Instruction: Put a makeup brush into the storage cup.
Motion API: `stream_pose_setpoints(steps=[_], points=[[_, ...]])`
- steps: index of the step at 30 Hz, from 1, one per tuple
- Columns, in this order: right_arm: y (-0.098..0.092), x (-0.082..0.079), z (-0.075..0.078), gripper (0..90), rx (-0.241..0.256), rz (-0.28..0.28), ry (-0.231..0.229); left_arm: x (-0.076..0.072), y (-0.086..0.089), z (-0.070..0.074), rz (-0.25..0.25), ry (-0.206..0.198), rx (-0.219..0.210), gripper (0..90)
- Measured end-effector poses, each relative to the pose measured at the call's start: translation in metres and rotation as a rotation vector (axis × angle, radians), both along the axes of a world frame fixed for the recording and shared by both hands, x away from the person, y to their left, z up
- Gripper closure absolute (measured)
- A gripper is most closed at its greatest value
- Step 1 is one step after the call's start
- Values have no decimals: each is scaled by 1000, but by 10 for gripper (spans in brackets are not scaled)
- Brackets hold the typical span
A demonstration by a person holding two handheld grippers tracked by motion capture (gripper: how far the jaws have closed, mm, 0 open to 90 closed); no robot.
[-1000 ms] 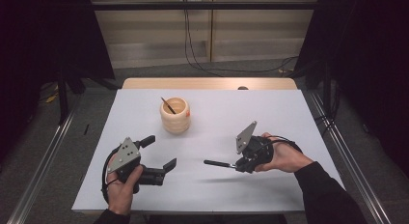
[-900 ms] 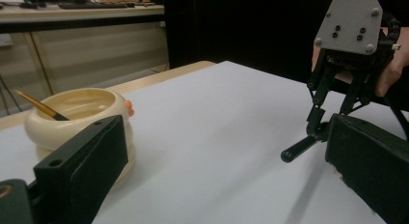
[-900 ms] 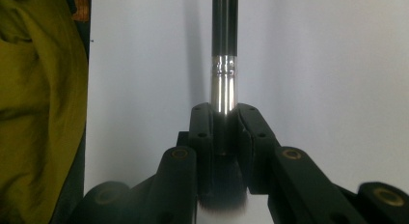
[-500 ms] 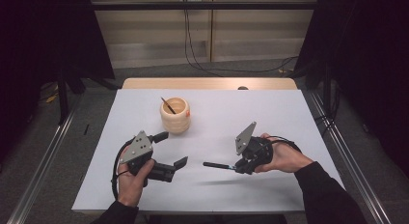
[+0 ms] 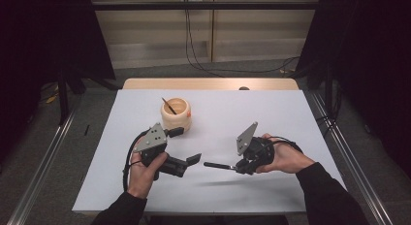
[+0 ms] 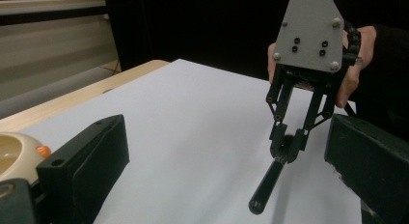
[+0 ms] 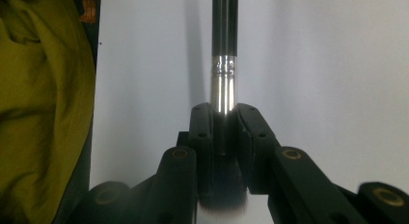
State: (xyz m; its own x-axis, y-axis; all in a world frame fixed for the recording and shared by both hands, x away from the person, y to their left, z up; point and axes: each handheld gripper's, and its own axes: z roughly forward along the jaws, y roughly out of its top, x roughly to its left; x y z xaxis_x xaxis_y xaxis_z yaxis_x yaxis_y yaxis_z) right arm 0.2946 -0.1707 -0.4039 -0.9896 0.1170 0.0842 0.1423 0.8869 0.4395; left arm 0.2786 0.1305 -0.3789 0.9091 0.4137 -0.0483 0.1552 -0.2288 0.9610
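White worktop (image 5: 300,118), dark room. My right tongs (image 5: 241,167) clamp a makeup brush (image 5: 219,165) by its ferrule, handle pointing left above the near worktop, offered to my left tongs (image 5: 186,146), spread wide to receive it; wooden cup (image 5: 175,113) waits beyond.

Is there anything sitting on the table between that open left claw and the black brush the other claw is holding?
Nothing visible. The left gripper, jaws open, faces the brush held in the right gripper, with bare white table between them. The wooden cup stands off to the side.
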Motion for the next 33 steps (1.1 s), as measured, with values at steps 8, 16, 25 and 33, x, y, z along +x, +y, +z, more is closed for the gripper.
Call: stream_pose_setpoints(steps=[8,16,25,33], points=[[1,-1,0,779,-11,-23,-2,5,-14,2,-1,1,88,39],[3,0,-1,779,-7,3,-10,6,-35,-3,-145,62,255,54],[8,-2,-4,779,-23,16,-9,5,-52,-5,-220,68,360,60],[12,-3,-4,779,-29,29,-12,8,-61,-13,-252,89,433,102]])
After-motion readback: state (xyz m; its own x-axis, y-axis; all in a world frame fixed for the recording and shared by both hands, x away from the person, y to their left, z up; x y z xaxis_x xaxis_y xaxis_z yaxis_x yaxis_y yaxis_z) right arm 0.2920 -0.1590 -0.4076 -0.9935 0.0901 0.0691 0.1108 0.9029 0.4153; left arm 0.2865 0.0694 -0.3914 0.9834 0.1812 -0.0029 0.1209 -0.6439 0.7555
